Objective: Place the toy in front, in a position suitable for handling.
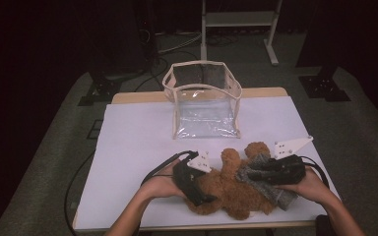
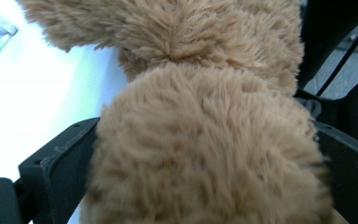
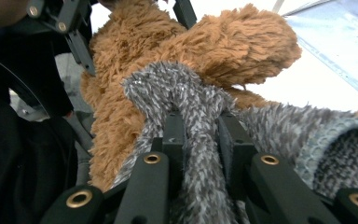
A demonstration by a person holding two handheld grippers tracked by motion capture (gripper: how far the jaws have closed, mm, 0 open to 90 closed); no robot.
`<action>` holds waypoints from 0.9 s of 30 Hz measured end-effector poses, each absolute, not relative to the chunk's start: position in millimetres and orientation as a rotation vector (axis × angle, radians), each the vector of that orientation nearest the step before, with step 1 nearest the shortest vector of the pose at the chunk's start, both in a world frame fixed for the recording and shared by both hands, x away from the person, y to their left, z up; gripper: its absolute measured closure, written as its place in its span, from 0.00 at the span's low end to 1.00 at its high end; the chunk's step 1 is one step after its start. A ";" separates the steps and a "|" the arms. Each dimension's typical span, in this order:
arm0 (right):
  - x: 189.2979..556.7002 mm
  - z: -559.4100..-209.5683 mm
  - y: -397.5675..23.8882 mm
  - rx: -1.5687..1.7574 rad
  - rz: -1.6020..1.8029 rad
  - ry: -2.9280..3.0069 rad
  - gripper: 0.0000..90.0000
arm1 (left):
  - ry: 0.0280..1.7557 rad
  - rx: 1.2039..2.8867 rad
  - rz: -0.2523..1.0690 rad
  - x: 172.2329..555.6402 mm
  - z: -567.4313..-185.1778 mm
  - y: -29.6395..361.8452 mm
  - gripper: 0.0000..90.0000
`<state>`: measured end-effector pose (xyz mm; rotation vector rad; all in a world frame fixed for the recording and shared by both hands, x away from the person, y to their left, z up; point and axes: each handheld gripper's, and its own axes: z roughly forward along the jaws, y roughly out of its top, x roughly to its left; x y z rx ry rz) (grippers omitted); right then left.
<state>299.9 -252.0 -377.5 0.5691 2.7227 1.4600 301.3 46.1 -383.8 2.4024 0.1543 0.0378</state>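
**Inspector A:** Largest item first. Bench [image 1: 133, 147], covered in a white sheet. At its far middle a clear plastic bag [image 1: 204, 101] with cream edging stands open and upright.

**Inspector B:** Next, the teddy bear [image 1: 231, 189]. It lies at the near edge of the bench, well apart from the bag. Fur is long, shaggy, golden brown; limbs are plump and rounded.

**Inspector A:** Clothing?

**Inspector B:** A grey knitted garment [image 1: 268, 184], flecked dark and light, fuzzy, with a ribbed cuff. It lies across the bear's right side.

**Inspector A:** Grippers?

**Inspector B:** Left gripper [image 1: 197, 184] is spread wide with a fat furry limb filling the space between its jaws; fur touches both. Right gripper [image 3: 200, 135] is nearly closed, pinching a fold of the grey knit.
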 end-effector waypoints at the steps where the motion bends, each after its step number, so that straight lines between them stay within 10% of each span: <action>1: 300.6 -378.5 -252.5 0.574 1.469 2.721 0.83 | 0.143 2.424 0.065 300.2 -384.0 41.7 0.05; 9: 303.8 -379.5 -254.1 0.629 1.490 2.683 0.83 | 0.081 2.496 0.176 302.1 -370.1 41.3 0.48; 27: 309.1 -374.0 -212.6 0.544 1.500 2.674 0.83 | 0.113 2.515 0.298 318.3 -361.9 82.6 0.47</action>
